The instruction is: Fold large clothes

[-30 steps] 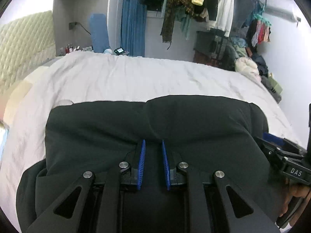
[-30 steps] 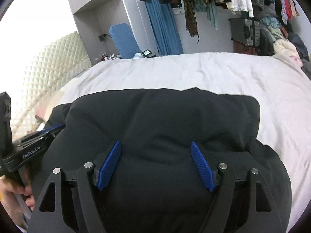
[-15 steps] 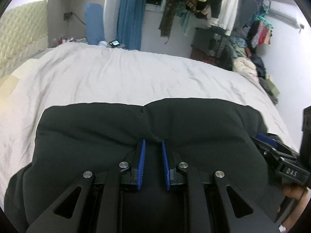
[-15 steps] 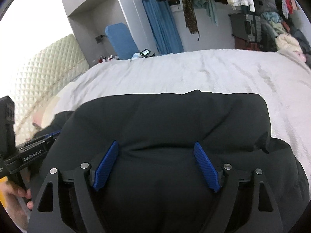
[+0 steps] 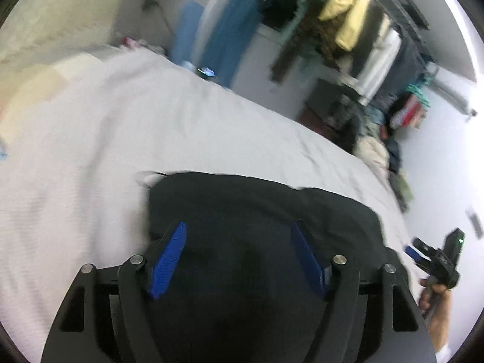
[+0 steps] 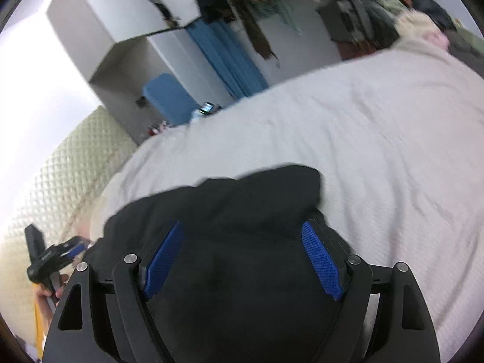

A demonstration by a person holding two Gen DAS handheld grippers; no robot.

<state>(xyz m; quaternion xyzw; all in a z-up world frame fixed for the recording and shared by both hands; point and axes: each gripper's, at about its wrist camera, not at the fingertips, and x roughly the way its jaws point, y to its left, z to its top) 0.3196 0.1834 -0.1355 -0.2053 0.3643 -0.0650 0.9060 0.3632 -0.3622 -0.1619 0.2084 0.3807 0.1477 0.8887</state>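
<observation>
A large black garment [image 5: 260, 211] lies folded in a thick bundle on the white bed [image 5: 151, 139]; it also shows in the right wrist view [image 6: 248, 205]. My left gripper [image 5: 239, 257] is open, its blue pads wide apart above the garment's left part. My right gripper [image 6: 242, 260] is open too, pads wide apart over the garment's right part. Neither holds cloth. The right gripper shows at the right edge of the left wrist view [image 5: 435, 260], and the left gripper at the left edge of the right wrist view [image 6: 51, 257]. Both views are tilted and motion-blurred.
A quilted headboard [image 6: 60, 163] stands at the left. A rack of hanging clothes [image 5: 348, 24] and a pile of clothes [image 5: 381, 151] are beyond the bed's far right. A blue chair [image 6: 166, 96] and blue curtain [image 6: 230, 57] stand at the back wall.
My left gripper has opened and let go of the garment. Both grippers have tilted and swung apart. The garment now lies as a narrower bundle.
</observation>
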